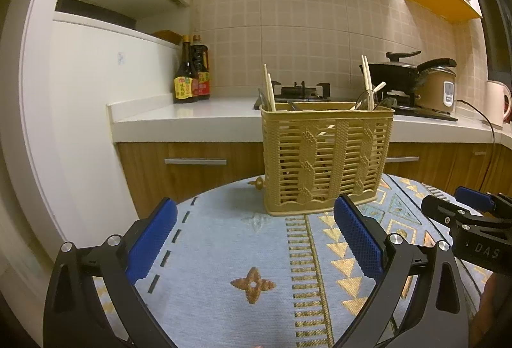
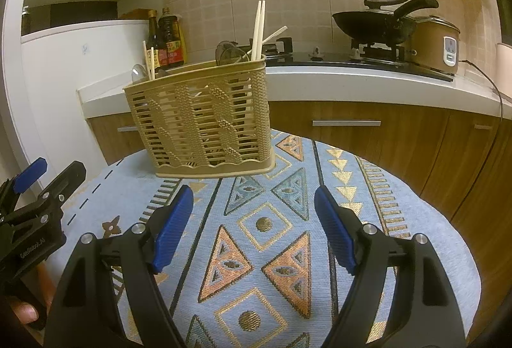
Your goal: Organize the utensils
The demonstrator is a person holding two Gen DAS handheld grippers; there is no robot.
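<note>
Both grippers (image 1: 254, 239) (image 2: 254, 228) gape, utensil basket (image 1: 326, 156) just beyond fingertips

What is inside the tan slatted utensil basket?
The basket holds chopsticks and clear spoons sticking out above the rim. Their lower ends are mostly hidden behind the slats.

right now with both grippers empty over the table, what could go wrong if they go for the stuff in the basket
1. The utensil basket is tall and stands near the far edge of the round table; a push could tip it or slide it off.
2. The chopsticks lean loosely above the rim beside spoons, so closing on one may catch its neighbours.
3. The left gripper and right gripper, both open, sit close together and may collide.
</note>
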